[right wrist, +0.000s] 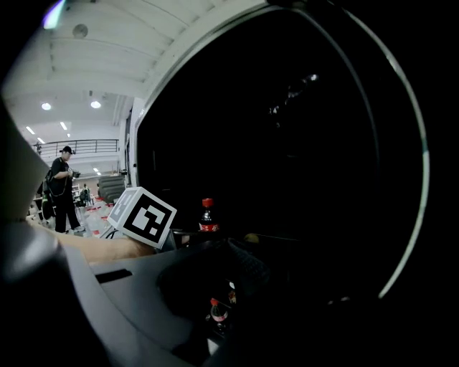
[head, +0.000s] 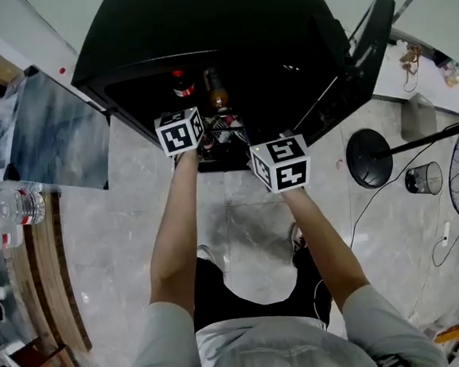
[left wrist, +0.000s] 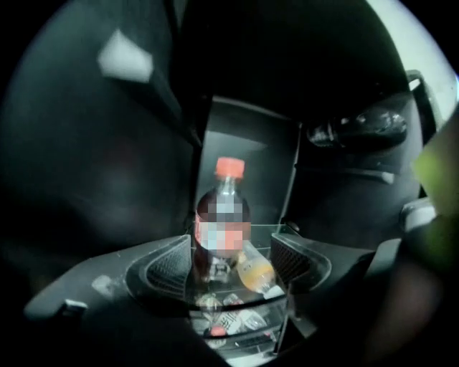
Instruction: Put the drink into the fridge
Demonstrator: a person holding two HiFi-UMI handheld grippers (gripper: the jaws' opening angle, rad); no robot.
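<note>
Though the head view hides the jaws, each gripper view shows them: left gripper (left wrist: 231, 262) jaws apart, cola bottle (left wrist: 222, 223) upright just ahead inside the fridge (head: 224, 27); right gripper (right wrist: 208, 281) jaws apart, empty.

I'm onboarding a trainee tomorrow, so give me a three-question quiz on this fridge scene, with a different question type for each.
1. True or false: the tongs of the left gripper are clamped shut on the cola bottle.
2. Multiple choice: where is the orange drink bottle?
A. Tilted, right beside the upright cola bottle
B. On the floor by the person's feet
C. Held in the right gripper
3. Fill in the blank: the fridge in front of the person stands ___ (open or closed).

Key
1. False: the tongs stand apart on either side of the bottle.
2. A
3. open
</note>
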